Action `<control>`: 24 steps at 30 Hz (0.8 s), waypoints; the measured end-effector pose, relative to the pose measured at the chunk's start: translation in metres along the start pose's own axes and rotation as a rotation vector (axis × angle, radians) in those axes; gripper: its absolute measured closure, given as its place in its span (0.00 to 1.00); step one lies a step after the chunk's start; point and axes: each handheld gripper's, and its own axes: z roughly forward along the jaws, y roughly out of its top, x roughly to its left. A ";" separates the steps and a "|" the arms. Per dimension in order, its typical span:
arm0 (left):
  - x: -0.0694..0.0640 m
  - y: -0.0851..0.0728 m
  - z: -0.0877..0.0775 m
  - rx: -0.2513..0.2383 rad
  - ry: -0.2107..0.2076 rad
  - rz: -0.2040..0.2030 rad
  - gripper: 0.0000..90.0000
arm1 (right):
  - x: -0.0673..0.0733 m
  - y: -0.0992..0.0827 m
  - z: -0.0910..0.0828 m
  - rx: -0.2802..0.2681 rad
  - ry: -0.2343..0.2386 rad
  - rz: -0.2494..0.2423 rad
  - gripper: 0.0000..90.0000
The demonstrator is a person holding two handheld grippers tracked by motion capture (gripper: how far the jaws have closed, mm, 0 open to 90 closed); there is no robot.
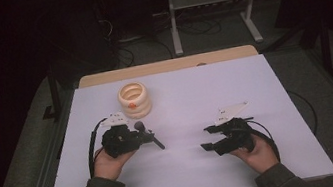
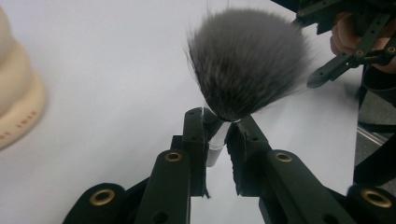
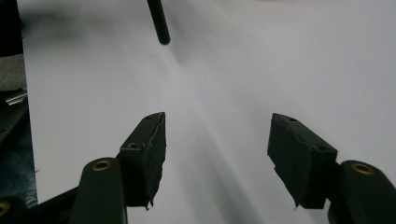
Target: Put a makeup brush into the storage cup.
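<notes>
A makeup brush (image 1: 149, 135) with a fluffy grey head (image 2: 247, 60) and a thin black handle is clamped at its silver neck in my left gripper (image 1: 133, 138) (image 2: 218, 126), which is shut on it. The head points up and away from the jaws, and the handle slants toward the table's middle. My right gripper (image 1: 207, 138) (image 3: 217, 128) hovers low over the white tabletop at the right, jaws open with nothing between them. The handle's end (image 3: 159, 23) shows ahead of it.
A stack of cream rings (image 1: 134, 100) (image 2: 18, 102) with an orange dot stands on the white tabletop (image 1: 190, 95) just beyond the left gripper. A wooden strip (image 1: 165, 66) runs along the far edge. A metal frame and cables lie on the floor behind.
</notes>
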 end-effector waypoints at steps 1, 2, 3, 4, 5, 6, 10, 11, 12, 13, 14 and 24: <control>0.001 0.003 -0.002 -0.001 0.006 -0.002 0.86 | -0.001 -0.001 0.000 -0.004 -0.002 0.002 0.39; 0.003 0.005 -0.003 -0.001 0.011 -0.005 0.86 | -0.001 -0.001 -0.001 -0.003 -0.001 0.005 0.38; 0.004 0.008 -0.005 0.001 0.017 0.001 0.86 | -0.002 -0.002 -0.002 -0.004 0.000 0.000 0.38; 0.006 0.011 -0.007 0.003 0.022 0.002 0.86 | -0.002 -0.002 -0.003 -0.007 -0.003 -0.002 0.37; 0.007 0.013 -0.009 0.002 0.025 0.000 0.86 | -0.002 -0.002 -0.004 -0.008 -0.003 -0.004 0.36; 0.009 0.016 -0.011 0.002 0.028 0.003 0.86 | -0.003 -0.003 -0.004 -0.008 -0.004 -0.007 0.36; 0.014 0.025 -0.016 0.015 0.046 0.005 0.86 | -0.005 -0.006 -0.008 -0.010 -0.010 0.001 0.35; 0.015 0.027 -0.017 0.016 0.050 0.002 0.86 | -0.006 -0.007 -0.009 -0.008 -0.011 0.005 0.35; 0.017 0.028 -0.018 0.019 0.053 0.002 0.86 | -0.007 -0.008 -0.009 -0.010 -0.014 0.005 0.35; 0.018 0.030 -0.020 0.024 0.055 0.002 0.86 | -0.007 -0.009 -0.010 -0.010 -0.015 0.009 0.35; 0.020 0.032 -0.021 0.022 0.059 0.000 0.86 | -0.008 -0.009 -0.012 -0.009 -0.019 0.014 0.35; 0.042 0.051 -0.029 0.032 0.067 -0.046 0.86 | -0.013 -0.016 -0.019 -0.014 -0.032 0.027 0.33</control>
